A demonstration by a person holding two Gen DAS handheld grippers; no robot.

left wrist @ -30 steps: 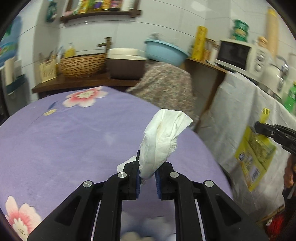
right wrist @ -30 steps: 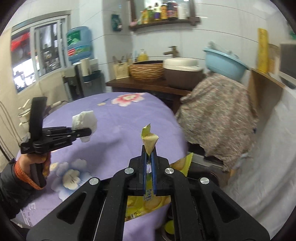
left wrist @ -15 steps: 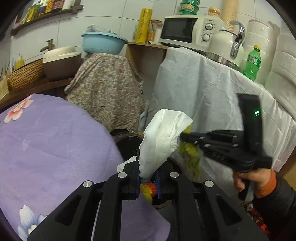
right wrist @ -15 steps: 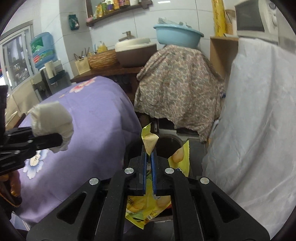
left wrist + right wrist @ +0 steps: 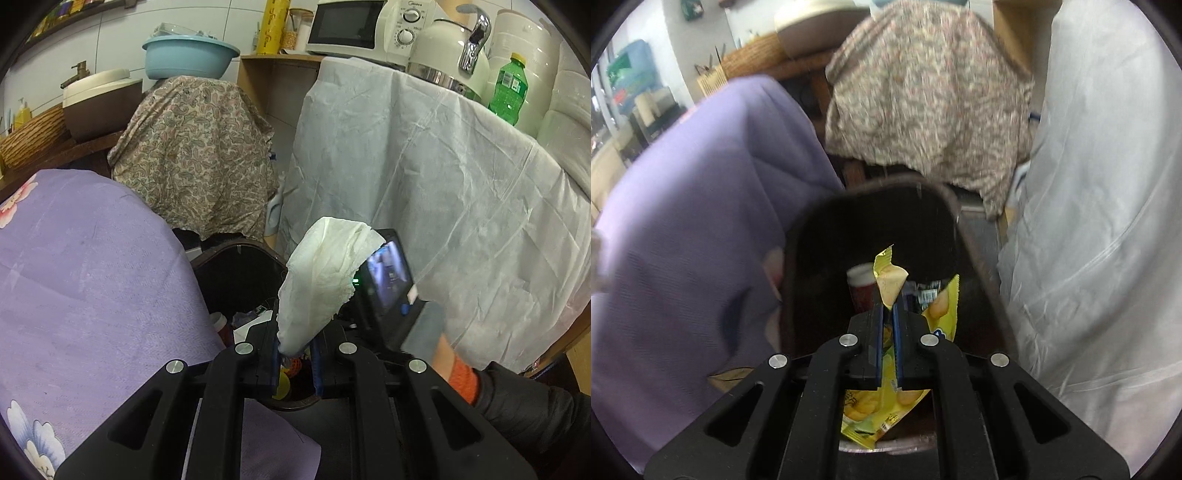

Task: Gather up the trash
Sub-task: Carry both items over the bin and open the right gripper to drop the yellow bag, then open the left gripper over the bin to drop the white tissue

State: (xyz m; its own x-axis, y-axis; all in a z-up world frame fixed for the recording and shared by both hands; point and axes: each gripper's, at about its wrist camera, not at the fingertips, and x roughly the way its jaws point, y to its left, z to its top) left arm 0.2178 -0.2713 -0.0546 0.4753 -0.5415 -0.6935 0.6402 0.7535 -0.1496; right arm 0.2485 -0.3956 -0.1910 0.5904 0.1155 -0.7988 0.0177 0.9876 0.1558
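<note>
"Midea" – microwave (image 5: 364, 27) front

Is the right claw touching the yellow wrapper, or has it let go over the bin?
Touching. The right wrist view shows the right claw clamped on the yellow wrapper, hanging over the bin.

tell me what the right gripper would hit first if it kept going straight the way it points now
Probably the trash already inside the dark bin. The right gripper, shut on the yellow snack wrapper, points into the bin's open mouth, with a red cup and small wrappers just ahead. Depth is unclear, so the cup seems likeliest.
</note>
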